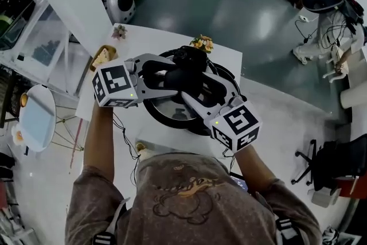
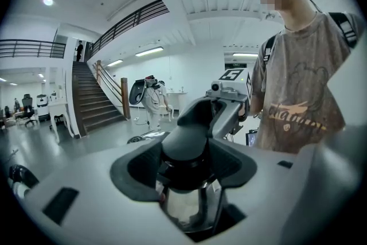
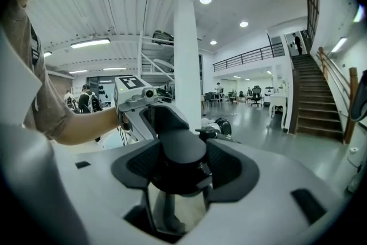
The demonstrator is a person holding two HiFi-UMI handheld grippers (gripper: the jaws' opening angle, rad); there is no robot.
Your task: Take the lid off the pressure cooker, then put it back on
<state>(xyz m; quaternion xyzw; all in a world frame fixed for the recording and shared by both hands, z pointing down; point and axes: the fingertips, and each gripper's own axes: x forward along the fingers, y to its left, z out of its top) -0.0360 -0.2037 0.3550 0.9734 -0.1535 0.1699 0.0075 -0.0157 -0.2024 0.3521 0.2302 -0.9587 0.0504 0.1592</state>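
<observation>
Judging by the two-handed hold, looks like the lift-off stage for the lid. Raise both hands together and at one pace, so as to hold the lid level and not jam it against the pot. Squeeze firmly on both sides. Avoid twisting one wrist against the other, or risk prying the handle out of one pair of pads. Lift straight up until clear of the rim, then carry slowly, minding the weight.

Right at the lid's centre, in the left gripper view: left gripper with jaws wide apart yet clamped on the black handle, one pad pressing each flank, bright metal of the lid just below. Much the same in the right gripper view: right gripper gripping that handle from the opposite side, jaws likewise wide and pressing. From the head view, both grippers meeting nose to nose over the lid's middle.

Under the lid, a white desk. Cannot tell whether the lid sits on the pot or hangs clear of it. Just beyond the lid, a small flower ornament at the desk's far edge. Off to the lid's left, a small brown item.
</observation>
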